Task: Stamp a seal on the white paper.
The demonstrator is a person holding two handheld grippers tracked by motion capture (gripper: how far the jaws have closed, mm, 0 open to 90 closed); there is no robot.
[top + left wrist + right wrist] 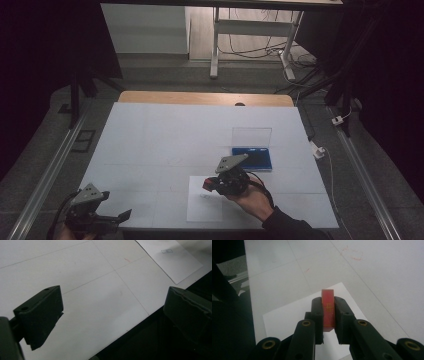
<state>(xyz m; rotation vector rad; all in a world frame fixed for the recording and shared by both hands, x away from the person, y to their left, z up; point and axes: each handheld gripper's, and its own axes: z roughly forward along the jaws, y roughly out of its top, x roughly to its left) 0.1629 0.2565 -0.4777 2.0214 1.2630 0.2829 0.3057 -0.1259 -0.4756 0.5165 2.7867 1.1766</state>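
The right tongs [328, 311] are clamped on a small red block [328, 310], both black pads pressed flat against its sides, and the block stands upright between them with its top poking above the pads. There is a faint grid-like mark on its face, too small to read. In the high view the block is only a red glint at the tip of the right tongs [210, 185], with most of it hidden by the tool's body. Those tongs hang over a white sheet of paper [205, 206] at the near middle of the counter [150, 135]. The right hand [250, 197] comes in from the near right, sleeve cut off by the bottom edge, wrist angled so the tool points left. A small printed box sits on the paper [175, 262], its content unreadable.

Near left, the left tongs [120, 216] hover at the counter's near edge, jaws spread wide with nothing between them; the hand holding them is almost wholly cut off by the frame. In the left gripper view one pad is over the white surface, the other over the dark drop beyond the edge.

Further right and farther back, a blue tray with a clear lid [252, 145] standing up behind it; what's inside is too dark to tell.
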